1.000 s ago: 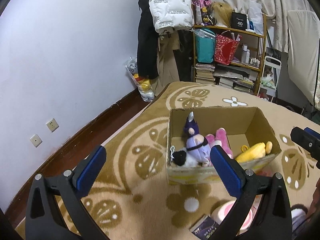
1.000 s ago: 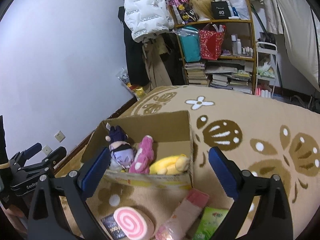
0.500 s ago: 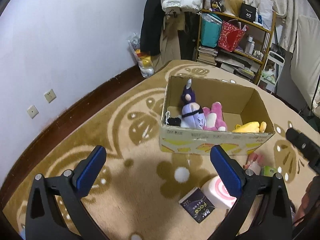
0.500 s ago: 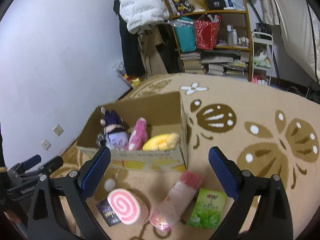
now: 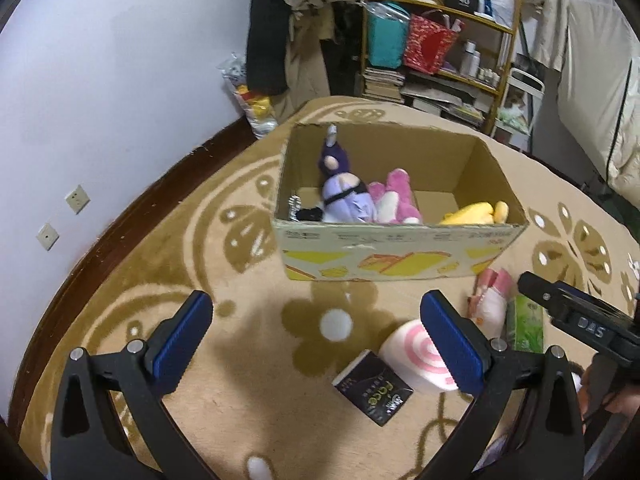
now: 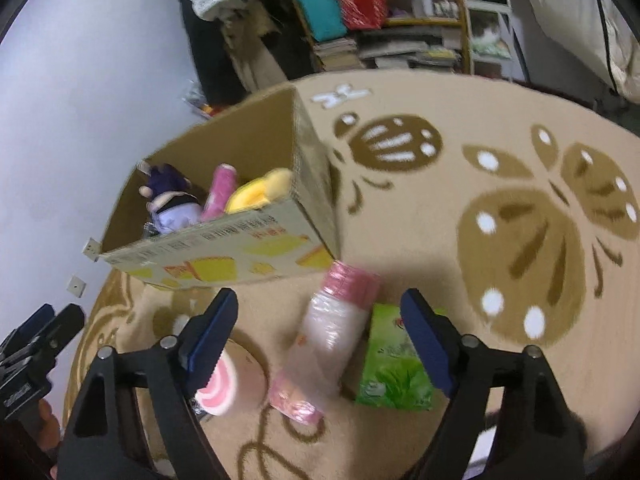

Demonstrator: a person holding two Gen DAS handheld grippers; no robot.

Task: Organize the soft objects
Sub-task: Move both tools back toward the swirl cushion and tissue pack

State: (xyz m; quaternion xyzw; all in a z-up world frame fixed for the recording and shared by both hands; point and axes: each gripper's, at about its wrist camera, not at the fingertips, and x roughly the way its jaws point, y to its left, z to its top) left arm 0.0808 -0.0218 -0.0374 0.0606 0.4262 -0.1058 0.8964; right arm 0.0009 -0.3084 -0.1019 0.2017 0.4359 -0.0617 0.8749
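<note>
An open cardboard box (image 5: 400, 248) (image 6: 224, 256) on the carpet holds a purple plush (image 5: 344, 196), a pink plush (image 5: 394, 200) and a yellow plush (image 5: 476, 214). In front of it lie a pink swirl roll cushion (image 5: 408, 352) (image 6: 222, 384), a pink-and-white wrapped soft pack (image 6: 332, 332) and a green pack (image 6: 396, 368). My right gripper (image 6: 318, 312) hangs over the wrapped pack, which lies between its closing jaws with the pads clear of it. My left gripper (image 5: 316, 320) stands open over bare carpet, the swirl roll beside its right finger.
A small black book (image 5: 374, 388) lies by the swirl roll. A cluttered shelf (image 5: 440, 52) and hanging clothes stand behind the box. The wall with sockets (image 5: 76, 200) runs along the left, past a strip of wooden floor. Patterned carpet stretches to the right of the box.
Both grippers have sunk and tipped down toward the carpet. The right gripper's jaws have narrowed, and the wrapped pack now lies between its fingers.
</note>
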